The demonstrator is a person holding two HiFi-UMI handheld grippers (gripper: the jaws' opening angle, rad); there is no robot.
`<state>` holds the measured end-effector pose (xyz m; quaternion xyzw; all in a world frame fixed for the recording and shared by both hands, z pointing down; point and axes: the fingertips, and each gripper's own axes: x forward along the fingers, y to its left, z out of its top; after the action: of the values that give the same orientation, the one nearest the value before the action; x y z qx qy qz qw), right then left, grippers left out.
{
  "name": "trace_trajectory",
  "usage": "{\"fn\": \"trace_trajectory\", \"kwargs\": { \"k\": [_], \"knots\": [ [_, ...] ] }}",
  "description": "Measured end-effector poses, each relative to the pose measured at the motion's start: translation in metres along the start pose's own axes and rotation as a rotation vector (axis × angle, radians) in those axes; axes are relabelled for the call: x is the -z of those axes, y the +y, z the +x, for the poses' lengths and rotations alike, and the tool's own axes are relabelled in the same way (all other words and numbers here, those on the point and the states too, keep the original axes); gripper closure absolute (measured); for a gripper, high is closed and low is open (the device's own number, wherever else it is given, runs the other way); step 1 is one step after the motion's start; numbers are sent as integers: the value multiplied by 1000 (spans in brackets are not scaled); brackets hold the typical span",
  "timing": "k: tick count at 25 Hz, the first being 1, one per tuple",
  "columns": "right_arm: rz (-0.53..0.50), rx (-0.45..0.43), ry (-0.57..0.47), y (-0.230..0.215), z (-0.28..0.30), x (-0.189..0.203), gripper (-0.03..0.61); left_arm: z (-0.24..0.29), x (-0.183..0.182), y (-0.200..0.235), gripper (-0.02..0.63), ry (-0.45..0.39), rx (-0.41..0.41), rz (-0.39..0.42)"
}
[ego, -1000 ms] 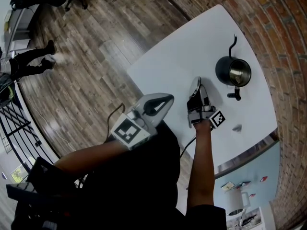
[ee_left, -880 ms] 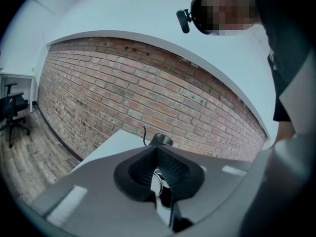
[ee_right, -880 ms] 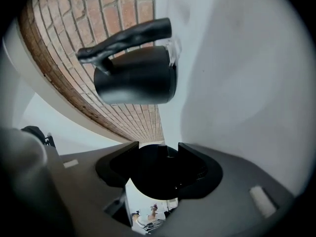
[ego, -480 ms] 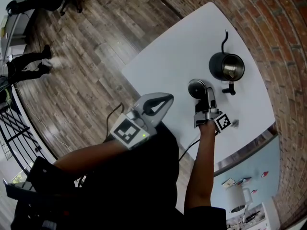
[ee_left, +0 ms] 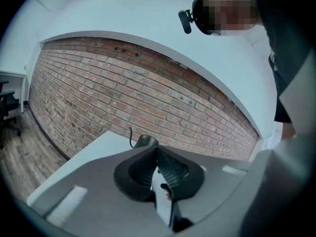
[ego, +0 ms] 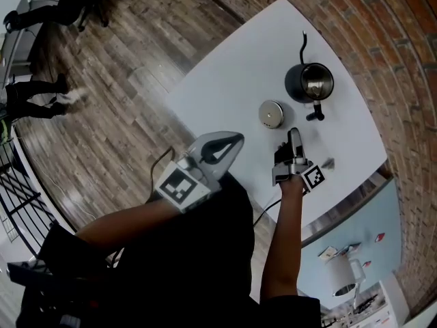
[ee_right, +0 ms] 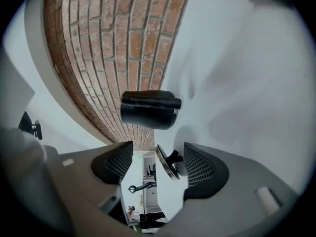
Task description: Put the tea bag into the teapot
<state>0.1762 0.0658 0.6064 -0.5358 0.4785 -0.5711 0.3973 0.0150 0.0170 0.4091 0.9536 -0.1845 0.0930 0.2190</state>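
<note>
The black teapot (ego: 308, 82) stands open on the white table (ego: 225, 74), spout toward the far side; it also shows in the right gripper view (ee_right: 150, 108) and the left gripper view (ee_left: 145, 141). Its round lid (ego: 272, 113) lies on the table beside it, seen knob-first past my right jaws (ee_right: 168, 163). My right gripper (ego: 293, 134) (ee_right: 158, 147) is open, a little short of the lid, with nothing held. A small pale tea bag (ego: 328, 162) lies right of that gripper. My left gripper (ego: 235, 141) (ee_left: 156, 149) hangs shut and empty off the table's near edge.
A brick wall (ego: 403, 60) runs along the table's far right side. Wooden floor (ego: 116, 67) lies to the left, with people's legs at the far left. A white kettle (ego: 339, 276) stands on a counter at lower right.
My right gripper carried the lid away from the teapot, set it down on the table, opened and drew back. The left gripper has stayed where it was.
</note>
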Motion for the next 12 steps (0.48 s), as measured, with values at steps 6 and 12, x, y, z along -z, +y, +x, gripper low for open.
{"fn": "trace_trajectory", "kwargs": {
  "k": [6, 12],
  "knots": [
    [-125, 12, -13, 23, -36, 0, 301, -7, -2, -27, 614, -29, 34, -4],
    [-337, 48, -99, 64, -85, -3, 400, -16, 5, -51, 614, -45, 73, -4]
  ]
}}
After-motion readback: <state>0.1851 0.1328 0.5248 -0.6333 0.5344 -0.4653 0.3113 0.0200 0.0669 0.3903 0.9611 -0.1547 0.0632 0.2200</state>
